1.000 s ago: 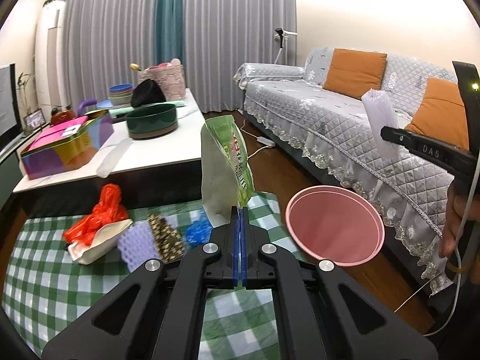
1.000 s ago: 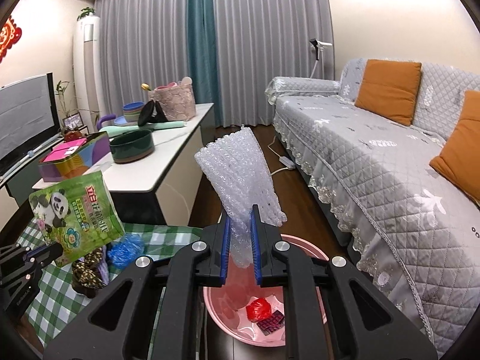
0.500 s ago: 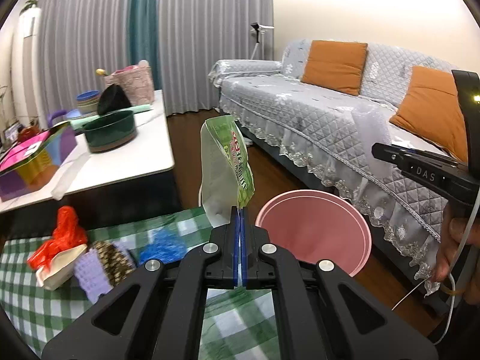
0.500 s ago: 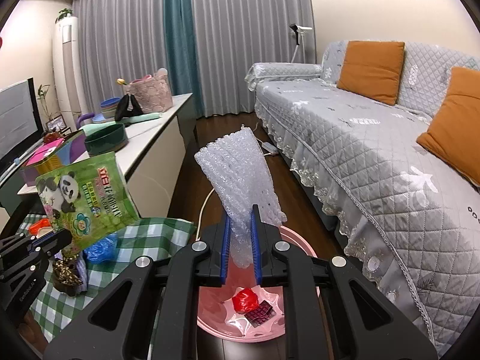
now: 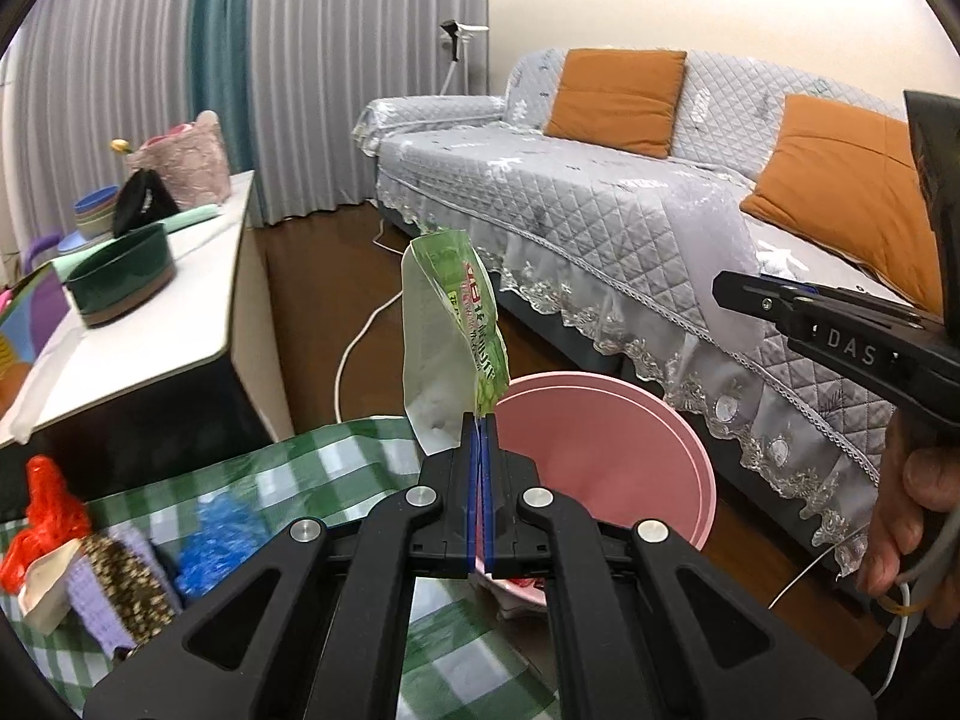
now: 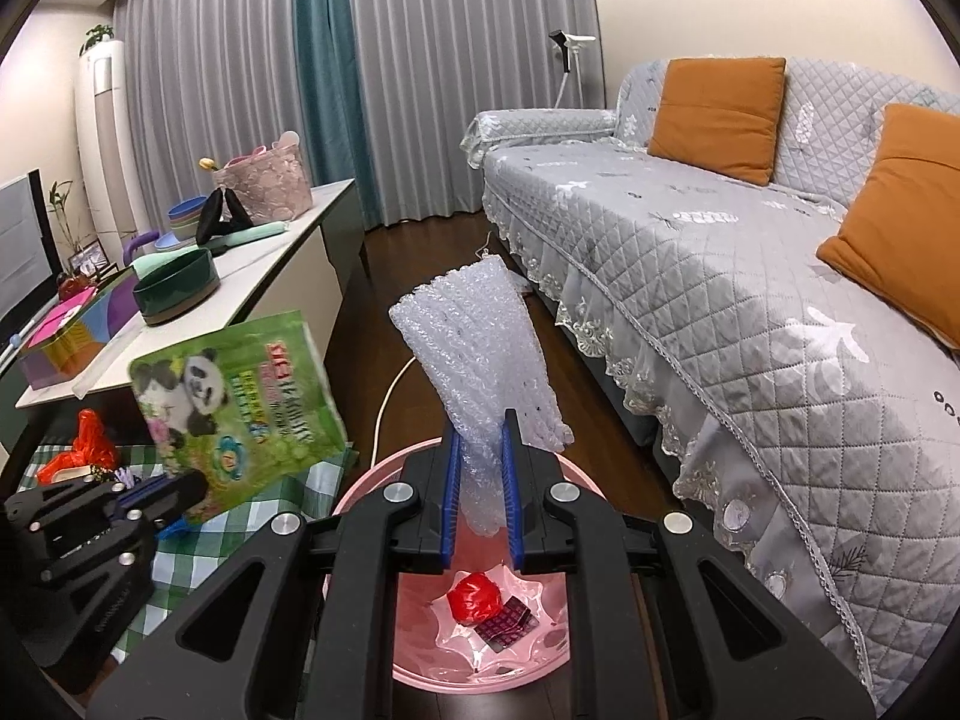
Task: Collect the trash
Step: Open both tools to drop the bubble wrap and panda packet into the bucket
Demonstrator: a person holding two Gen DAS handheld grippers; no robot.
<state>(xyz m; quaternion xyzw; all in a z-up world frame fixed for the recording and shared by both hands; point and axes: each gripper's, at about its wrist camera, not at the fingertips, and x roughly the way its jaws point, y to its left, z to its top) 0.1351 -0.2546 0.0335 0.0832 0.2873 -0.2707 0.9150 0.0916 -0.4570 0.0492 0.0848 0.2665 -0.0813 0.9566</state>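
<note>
My left gripper (image 5: 480, 426) is shut on a green panda snack bag (image 5: 451, 336), held upright at the left rim of the pink basin (image 5: 606, 468). The bag (image 6: 237, 402) and left gripper (image 6: 157, 487) also show in the right wrist view. My right gripper (image 6: 480, 438) is shut on a sheet of bubble wrap (image 6: 477, 354), held above the pink basin (image 6: 414, 642), which holds a red wrapper (image 6: 474, 597) and a dark foil piece (image 6: 507, 624). The right gripper's body (image 5: 840, 330) shows at right in the left wrist view; its grip is hidden there.
On the green checked cloth (image 5: 336, 468) lie a red bag (image 5: 45, 516), a purple and speckled piece (image 5: 114, 582) and a blue wrapper (image 5: 216, 540). A white coffee table (image 5: 150, 312) with a green bowl (image 5: 120, 282) stands left. A grey sofa (image 6: 750, 276) runs along the right.
Both grippers have moved right and forward with their loads. The snack bag now stands at the basin's rim, and the basin appears larger and closer under both grippers.
</note>
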